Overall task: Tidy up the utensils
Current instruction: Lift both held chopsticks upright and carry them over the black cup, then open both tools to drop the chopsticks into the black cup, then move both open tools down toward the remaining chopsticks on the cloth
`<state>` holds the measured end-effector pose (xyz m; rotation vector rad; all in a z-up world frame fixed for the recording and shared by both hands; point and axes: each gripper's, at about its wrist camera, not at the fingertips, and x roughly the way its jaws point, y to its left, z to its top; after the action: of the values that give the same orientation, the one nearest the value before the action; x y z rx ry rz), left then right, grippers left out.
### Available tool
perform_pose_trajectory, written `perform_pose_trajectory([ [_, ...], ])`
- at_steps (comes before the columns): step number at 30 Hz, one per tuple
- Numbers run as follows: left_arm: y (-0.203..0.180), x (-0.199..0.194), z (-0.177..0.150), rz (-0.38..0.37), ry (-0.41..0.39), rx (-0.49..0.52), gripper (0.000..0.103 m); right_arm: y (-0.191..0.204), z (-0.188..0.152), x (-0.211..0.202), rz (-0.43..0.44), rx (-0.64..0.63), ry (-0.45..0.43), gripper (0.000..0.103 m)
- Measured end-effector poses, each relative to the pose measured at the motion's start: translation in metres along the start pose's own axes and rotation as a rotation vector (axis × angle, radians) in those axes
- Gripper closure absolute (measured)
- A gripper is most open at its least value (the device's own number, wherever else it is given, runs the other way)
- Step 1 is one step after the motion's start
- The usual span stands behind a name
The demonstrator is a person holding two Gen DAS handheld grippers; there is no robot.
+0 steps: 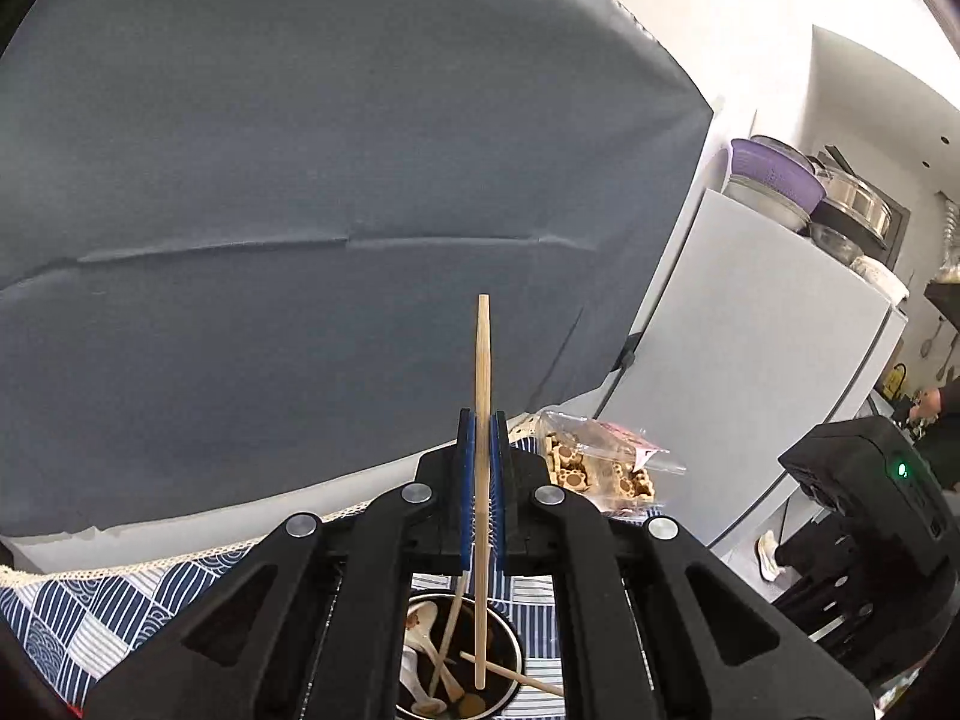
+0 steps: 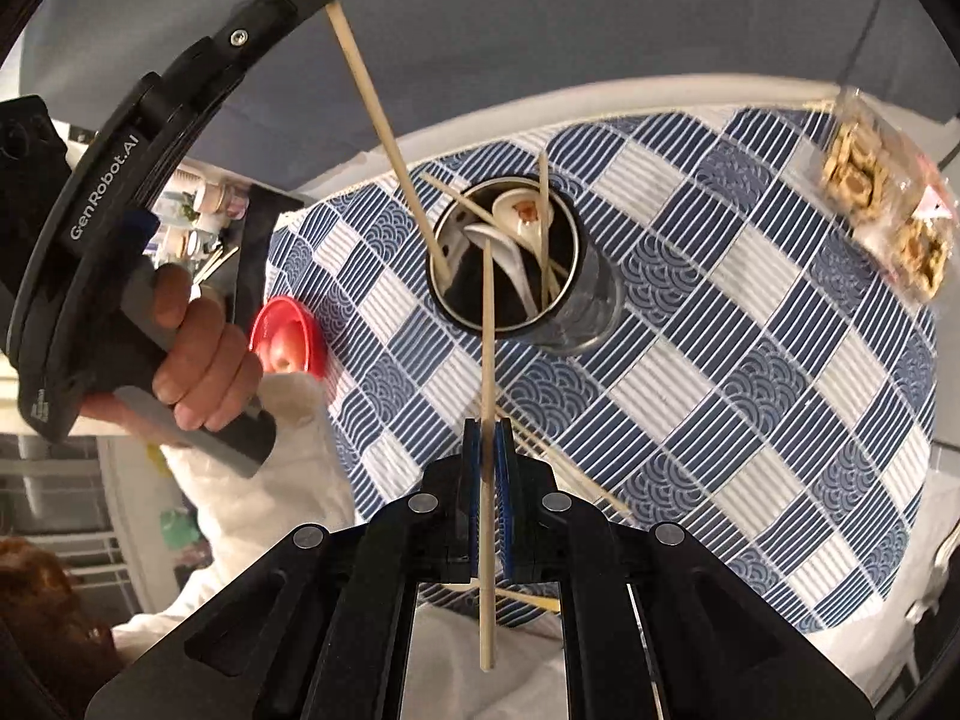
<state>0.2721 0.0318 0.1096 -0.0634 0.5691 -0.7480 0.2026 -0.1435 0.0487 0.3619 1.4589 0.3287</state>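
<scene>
left gripper (image 1: 482,468) clamps 1 chopstick (image 1: 482,360) | right gripper (image 2: 491,456) clamps another chopstick (image 2: 487,360) | both over metal cup (image 2: 576,276)

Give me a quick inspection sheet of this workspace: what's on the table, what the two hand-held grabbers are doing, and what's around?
Surface: table under a blue-and-white patterned cloth.
Job's things: metal cup holding white spoons and chopsticks; loose chopsticks lying on the cloth.
Clutter: bag of biscuits at the far edge; red bowl near the person's hand.
Grippers: left gripper shut on a chopstick, its lower end in the cup; right gripper shut on another chopstick pointing at the cup.
Cables: nothing seen.
Surroundings: grey backdrop, white fridge topped with pots and a purple basket.
</scene>
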Motion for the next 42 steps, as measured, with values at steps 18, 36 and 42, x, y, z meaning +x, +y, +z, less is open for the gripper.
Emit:
perform_pose_trajectory([
  [18, 0.007, 0.033, -0.056, -0.037, 0.116, 0.017, 0.098, -0.045, 0.031, 0.034, 0.132, 0.223, 0.097, 0.098],
  [36, 0.017, -0.025, -0.087, 0.134, 0.144, -0.043, 0.02, -0.061, 0.039, 0.007, 0.13, 0.15, 0.01, 0.053],
  [42, 0.022, -0.045, -0.099, 0.174, 0.152, -0.112, 0.011, -0.065, 0.028, 0.005, 0.137, 0.131, -0.002, 0.044],
])
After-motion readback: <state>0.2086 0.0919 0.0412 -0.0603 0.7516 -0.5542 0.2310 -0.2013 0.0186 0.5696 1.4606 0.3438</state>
